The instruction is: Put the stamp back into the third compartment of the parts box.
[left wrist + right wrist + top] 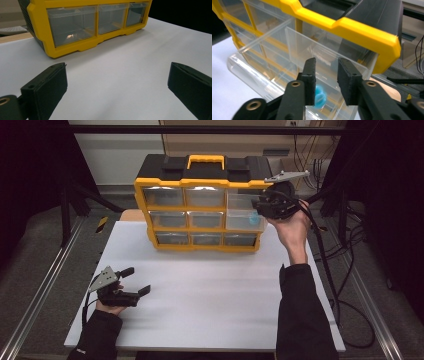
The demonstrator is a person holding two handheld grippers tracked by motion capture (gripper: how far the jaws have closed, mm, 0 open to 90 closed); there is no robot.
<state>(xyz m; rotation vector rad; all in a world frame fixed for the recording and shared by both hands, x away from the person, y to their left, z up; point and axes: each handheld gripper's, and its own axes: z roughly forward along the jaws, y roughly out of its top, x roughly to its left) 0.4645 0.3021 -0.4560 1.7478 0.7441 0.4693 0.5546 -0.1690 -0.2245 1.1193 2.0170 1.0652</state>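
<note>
A yellow and black drawer cabinet (200, 184) stands at the back of the white table (210, 285). Its top right clear drawer (240, 215) is pulled out, and a small blue object (254, 219) lies inside. My right gripper (258, 205) hovers over that drawer. In the right gripper view its jaws (326, 66) stand a little apart with nothing between the pads, and the blue object (321, 98) lies below them in the drawer (262, 50). My left gripper (137, 280) rests on the table at the front left, open wide and empty (117, 80).
The cabinet's other clear drawers (72, 23) are pushed in. Metal rails (45, 285) run along both sides of the table, and cables (330, 265) trail off to the right. Bare white surface lies between my left gripper and the cabinet.
</note>
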